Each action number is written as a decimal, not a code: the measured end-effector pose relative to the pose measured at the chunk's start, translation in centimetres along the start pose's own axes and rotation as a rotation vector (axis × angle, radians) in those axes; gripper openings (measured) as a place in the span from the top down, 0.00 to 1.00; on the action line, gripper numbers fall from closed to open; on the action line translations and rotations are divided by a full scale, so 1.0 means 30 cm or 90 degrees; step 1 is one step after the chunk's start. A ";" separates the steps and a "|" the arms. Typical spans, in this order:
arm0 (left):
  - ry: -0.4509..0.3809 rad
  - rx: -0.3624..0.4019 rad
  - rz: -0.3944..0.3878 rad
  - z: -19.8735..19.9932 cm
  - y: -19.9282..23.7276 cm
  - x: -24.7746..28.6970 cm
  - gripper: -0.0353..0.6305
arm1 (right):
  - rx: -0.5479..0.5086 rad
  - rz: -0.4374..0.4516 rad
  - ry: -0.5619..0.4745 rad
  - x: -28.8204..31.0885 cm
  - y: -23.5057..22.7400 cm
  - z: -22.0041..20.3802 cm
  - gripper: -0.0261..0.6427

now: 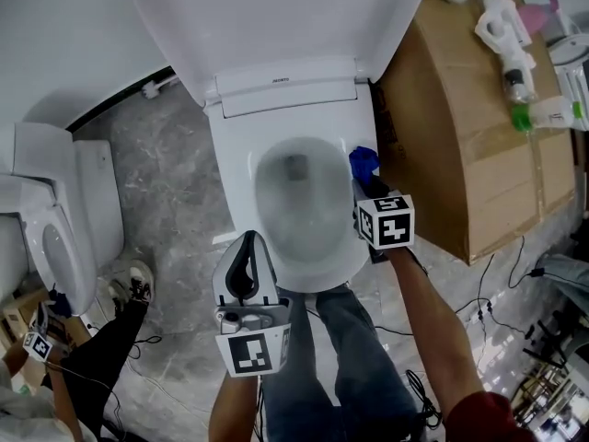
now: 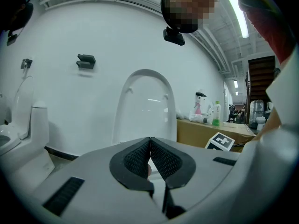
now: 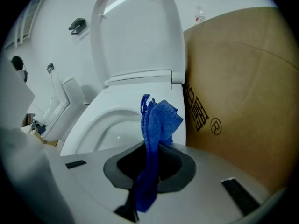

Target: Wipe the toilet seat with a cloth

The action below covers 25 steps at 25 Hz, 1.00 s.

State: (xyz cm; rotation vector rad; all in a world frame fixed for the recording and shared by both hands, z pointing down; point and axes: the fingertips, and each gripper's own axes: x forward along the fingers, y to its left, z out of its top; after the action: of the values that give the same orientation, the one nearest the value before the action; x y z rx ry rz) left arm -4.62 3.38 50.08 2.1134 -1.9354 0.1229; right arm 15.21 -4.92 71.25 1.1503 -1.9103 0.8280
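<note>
Main risk is losing the cloth (image 3: 156, 120). The right gripper (image 1: 365, 184) is clamped on only a narrow bunched strip, with most of the fabric sticking out past the tips. Drag on the seat (image 1: 241, 168) could pull the strip free, and I'd expect it to land in the bowl (image 1: 299, 201).

Second risk: the cloth is wadded up, so its contact patch is small. Press too steeply and the jaw tips scrape the seat instead of fabric. Flatten the angle or lead with the loose end.

Third: the box (image 1: 479, 155) sits just beside the seat's right side. Your right forearm runs along that gap, so a wide sweep outward knocks the gripper or your elbow into cardboard.

I can't tell whether the cloth touches the seat. In the head view it's over the right rim, toward the hinge end. The lid (image 1: 276, 17) is up and clear of the work.

Pose:
- **Right:** gripper pitched steeply down over the right rim, marker cube facing up, arm reaching in from the lower right.
- **Left:** the left gripper (image 1: 246, 247) has its jaws pressed together with nothing in them. It's held near level at the front of the seat, pointing at the lid. Keep it off the front rim during the wipe.
</note>
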 end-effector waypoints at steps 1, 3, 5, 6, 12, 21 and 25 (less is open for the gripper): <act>-0.001 0.000 0.000 0.003 0.002 0.010 0.92 | 0.003 -0.003 -0.005 0.017 -0.007 0.031 0.87; -0.002 -0.003 0.001 0.008 0.003 0.026 0.92 | 0.006 -0.008 -0.013 0.049 -0.019 0.090 0.87; -0.001 -0.005 0.000 0.009 0.008 0.039 0.92 | 0.005 -0.010 -0.020 0.082 -0.023 0.149 0.87; 0.001 -0.005 -0.001 0.008 0.011 0.044 0.92 | 0.005 -0.011 -0.024 0.098 -0.026 0.178 0.87; 0.013 -0.007 -0.005 -0.012 0.046 0.060 0.92 | 0.021 -0.022 -0.039 0.181 -0.038 0.343 0.87; 0.017 -0.016 0.013 -0.026 0.150 0.058 0.92 | -0.009 -0.049 -0.038 0.274 0.074 0.470 0.87; 0.019 -0.021 0.026 -0.034 0.205 0.037 0.92 | -0.029 -0.020 -0.042 0.316 0.208 0.500 0.87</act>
State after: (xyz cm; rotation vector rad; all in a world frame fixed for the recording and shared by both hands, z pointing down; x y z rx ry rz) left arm -10.46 2.15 52.22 2.0402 -1.9512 0.1301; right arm 2.51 -18.81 70.62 1.1910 -1.9500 0.7340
